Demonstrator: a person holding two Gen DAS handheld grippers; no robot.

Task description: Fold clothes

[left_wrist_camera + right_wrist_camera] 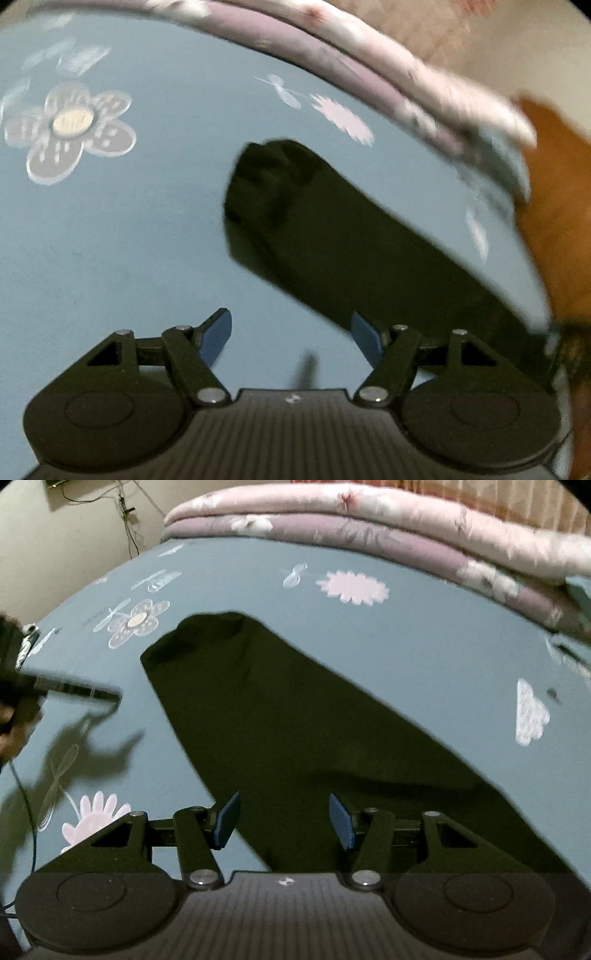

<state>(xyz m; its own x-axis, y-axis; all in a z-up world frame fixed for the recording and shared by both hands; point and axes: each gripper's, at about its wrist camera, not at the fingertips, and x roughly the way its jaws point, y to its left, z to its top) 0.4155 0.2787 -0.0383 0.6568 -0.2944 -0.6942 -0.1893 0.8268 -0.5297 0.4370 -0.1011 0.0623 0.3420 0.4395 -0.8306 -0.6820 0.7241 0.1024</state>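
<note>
A long black garment [295,716] lies flat on the blue flowered bedsheet [424,638], running from the near right toward the far left. My right gripper [284,819] hovers open over its near end, blue pads apart and holding nothing. In the left wrist view the same black garment [332,229] stretches diagonally to the right. My left gripper [291,336] is open above bare sheet, its right pad close to the cloth's edge. The right wrist view also catches the left gripper [92,692] at the far left, held by a hand [11,734].
A folded pink and mauve floral quilt [369,520] lies along the far edge of the bed. A wall with a dangling cable [127,520] stands behind on the left. An orange-brown surface [557,206] borders the bed at the right. The image is motion-blurred.
</note>
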